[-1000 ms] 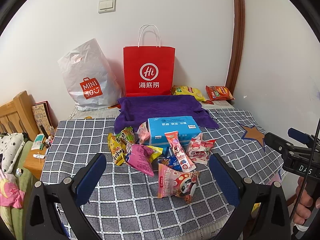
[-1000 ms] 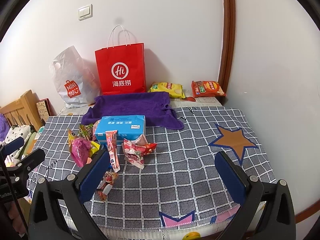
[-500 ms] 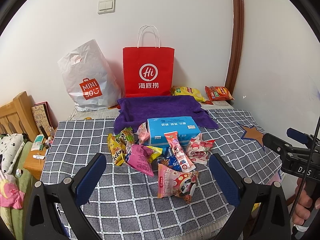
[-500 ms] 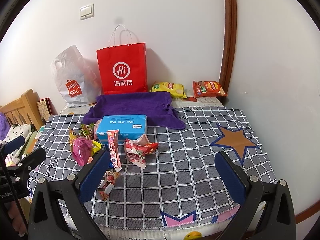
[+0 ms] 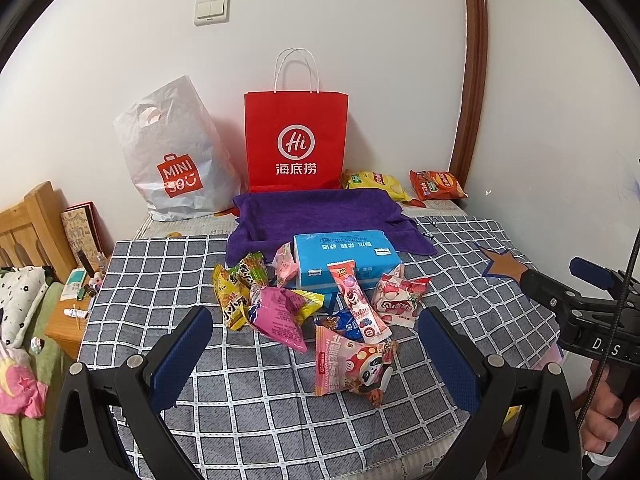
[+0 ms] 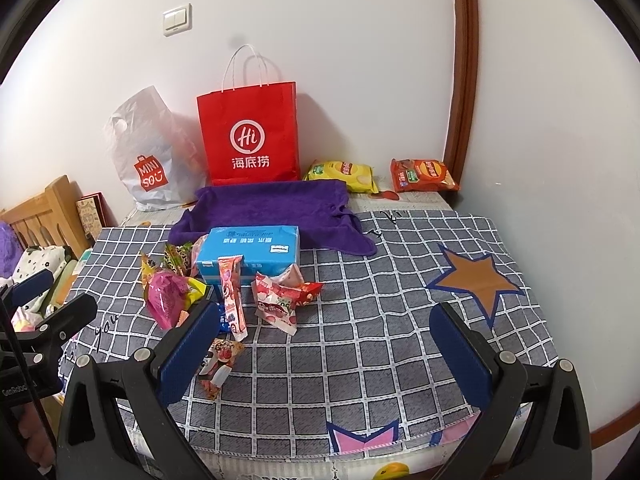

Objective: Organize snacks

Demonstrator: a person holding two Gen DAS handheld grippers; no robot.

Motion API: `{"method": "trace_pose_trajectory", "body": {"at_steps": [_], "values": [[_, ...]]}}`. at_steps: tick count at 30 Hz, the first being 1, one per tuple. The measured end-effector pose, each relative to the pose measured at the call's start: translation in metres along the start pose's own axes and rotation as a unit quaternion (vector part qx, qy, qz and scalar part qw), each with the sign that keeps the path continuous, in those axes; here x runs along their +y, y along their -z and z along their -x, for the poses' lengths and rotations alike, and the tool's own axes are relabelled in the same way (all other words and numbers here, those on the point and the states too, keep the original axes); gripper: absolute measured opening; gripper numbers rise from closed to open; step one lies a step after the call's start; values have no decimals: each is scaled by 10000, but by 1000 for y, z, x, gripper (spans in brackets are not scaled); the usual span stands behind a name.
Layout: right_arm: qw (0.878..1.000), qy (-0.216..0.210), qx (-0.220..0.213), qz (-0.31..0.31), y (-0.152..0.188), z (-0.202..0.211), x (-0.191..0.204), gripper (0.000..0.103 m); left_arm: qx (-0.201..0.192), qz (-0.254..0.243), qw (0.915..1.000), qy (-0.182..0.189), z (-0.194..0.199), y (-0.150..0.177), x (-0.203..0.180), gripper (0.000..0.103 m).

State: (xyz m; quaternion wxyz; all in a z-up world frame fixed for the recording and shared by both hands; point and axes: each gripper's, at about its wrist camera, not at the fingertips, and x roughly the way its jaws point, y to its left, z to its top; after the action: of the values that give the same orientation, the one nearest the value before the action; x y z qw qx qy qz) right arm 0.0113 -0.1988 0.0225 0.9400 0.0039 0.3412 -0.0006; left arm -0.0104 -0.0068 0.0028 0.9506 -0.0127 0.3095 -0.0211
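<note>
**While both grippers hang open, snack pile sits dead ahead of the left one**

While nothing is yet held, worth noting how the snack pile (image 5: 320, 304) lies: heaped on the checked cloth (image 5: 168, 272) of the desk, just in front of the blue tissue box (image 5: 344, 258), with the purple towel (image 5: 320, 216) behind that and the red paper bag (image 5: 296, 136) upright against the wall.

Left gripper (image 5: 316, 356): jaws spread wide, empty, hovering short of the pile. Pink panda packet (image 5: 352, 364) framed almost squarely between the two blue pads, nearest of all the snacks, lying flat with its long side running left to right across the view. Long strawberry stick pack (image 5: 358, 304) just behind it, leaning on the box, its axis running away toward the wall.

Right gripper (image 6: 324, 352): also wide open and empty, but facing mostly bare cloth; from its view the pile falls off to the left, partly hidden behind the left pad.

Judgement: left hand clearly the nearer and better aligned; straight advance onto the panda packet, pads closing across its short dimension. Right gripper needing a leftward swing first, perhaps better suited to the red-and-white packet (image 6: 280, 300) on the pile's right edge.

Two chip bags, yellow chip bag (image 5: 374, 184) and red chip bag (image 5: 436, 186), well apart at the wall.
</note>
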Motion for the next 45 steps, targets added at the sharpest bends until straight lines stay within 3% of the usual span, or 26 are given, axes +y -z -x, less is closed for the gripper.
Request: {"method": "trace_pose_trajectory", "body": {"at_steps": [19, 37, 45], "values": [[9996, -83, 205, 159, 4, -35, 14, 103, 190, 110, 9998, 5, -32, 4, 24, 103], [9971, 61, 759, -90, 4, -111, -11, 103, 928, 618, 9936, -178, -111, 10, 81, 102], [9930, -453, 1061, -255, 11, -152, -2, 101, 1019, 917, 9904, -203, -134, 14, 105, 101]]}}
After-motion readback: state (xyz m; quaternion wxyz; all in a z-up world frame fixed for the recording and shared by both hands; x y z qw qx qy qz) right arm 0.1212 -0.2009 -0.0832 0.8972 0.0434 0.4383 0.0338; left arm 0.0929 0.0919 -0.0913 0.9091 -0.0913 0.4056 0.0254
